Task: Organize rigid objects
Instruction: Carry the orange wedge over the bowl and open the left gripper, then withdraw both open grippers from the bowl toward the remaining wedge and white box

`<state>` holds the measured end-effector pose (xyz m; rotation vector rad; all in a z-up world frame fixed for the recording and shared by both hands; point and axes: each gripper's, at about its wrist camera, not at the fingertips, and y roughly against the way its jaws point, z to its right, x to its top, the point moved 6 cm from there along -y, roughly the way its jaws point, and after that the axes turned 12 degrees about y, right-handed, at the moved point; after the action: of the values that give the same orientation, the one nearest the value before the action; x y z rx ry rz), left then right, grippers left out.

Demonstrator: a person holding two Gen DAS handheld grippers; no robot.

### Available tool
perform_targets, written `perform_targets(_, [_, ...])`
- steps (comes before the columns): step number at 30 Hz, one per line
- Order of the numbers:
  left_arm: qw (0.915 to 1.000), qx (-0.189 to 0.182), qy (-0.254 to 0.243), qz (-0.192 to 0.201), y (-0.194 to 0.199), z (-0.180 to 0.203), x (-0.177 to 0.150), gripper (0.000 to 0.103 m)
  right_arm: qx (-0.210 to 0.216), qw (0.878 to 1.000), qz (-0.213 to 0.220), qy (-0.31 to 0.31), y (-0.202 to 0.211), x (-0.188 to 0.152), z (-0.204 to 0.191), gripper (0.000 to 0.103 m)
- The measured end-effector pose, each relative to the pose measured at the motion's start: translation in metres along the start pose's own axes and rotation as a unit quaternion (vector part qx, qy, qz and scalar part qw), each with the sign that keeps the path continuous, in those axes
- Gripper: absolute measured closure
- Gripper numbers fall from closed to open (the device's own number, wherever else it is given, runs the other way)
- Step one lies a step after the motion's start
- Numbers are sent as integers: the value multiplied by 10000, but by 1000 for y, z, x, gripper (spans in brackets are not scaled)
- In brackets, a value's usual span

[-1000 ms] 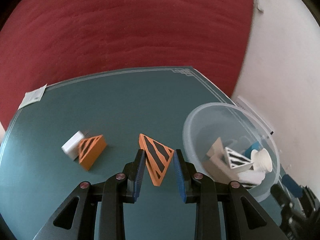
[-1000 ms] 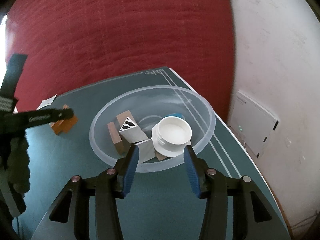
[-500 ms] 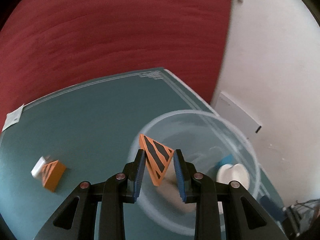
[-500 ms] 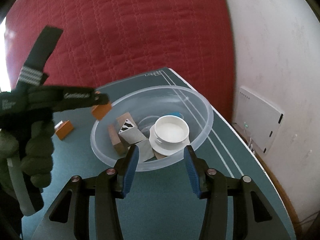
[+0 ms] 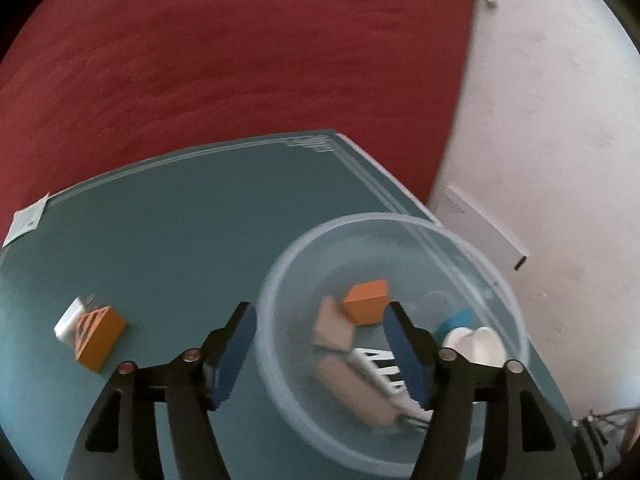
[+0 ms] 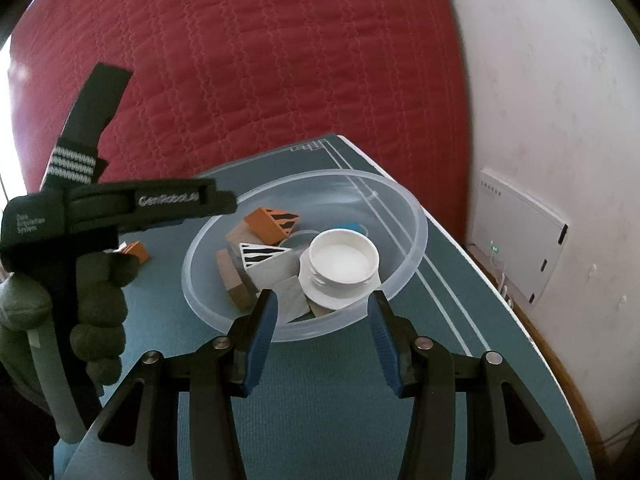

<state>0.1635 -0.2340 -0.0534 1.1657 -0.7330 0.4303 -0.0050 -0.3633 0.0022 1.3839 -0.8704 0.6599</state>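
A clear plastic bowl (image 5: 500, 280) (image 6: 416, 220) stands on the teal mat. In it lie an orange striped wedge (image 5: 366, 302) (image 6: 272, 222), a white striped wedge (image 6: 266, 258), brown blocks (image 5: 334, 326) and a white lid (image 6: 344, 260). My left gripper (image 5: 318, 350) is open and empty above the bowl's left rim; it shows from the side in the right wrist view (image 6: 152, 204). My right gripper (image 6: 320, 322) is open and empty, just in front of the bowl. Another orange striped wedge (image 5: 98, 336) lies next to a white block (image 5: 68, 320) on the mat at the left.
The mat's far corner (image 5: 320, 142) and right edge run close to the bowl. A red quilted cloth (image 6: 260, 60) hangs behind, a white wall (image 6: 540, 100) with a white box (image 6: 520, 232) is to the right. A paper tag (image 5: 28, 218) lies at the mat's left corner.
My left gripper has opened and let go of the orange striped wedge, which now lies in the bowl. My right gripper has stayed open in front of the bowl.
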Motion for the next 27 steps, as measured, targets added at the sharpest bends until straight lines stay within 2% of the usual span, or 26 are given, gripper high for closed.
perform_targets(6, [9994,318,89,96,-3,-21,-7,20,-22,10000,-10,9,1,-1,-1,54])
perform_targets(17, [9981,550,246,101,-6,-41,-20,14,35,10000,-53,67,1,-1,-4,53])
perform_targets(23, [9959,741,495,167,-1,-75,-25,14,164,9996,-101,195,1,-2,-12,49])
perform_targets(27, [9927,927,774,13,-7,-109,-32,14,236,9992,-143,282,1,-4,-20,48])
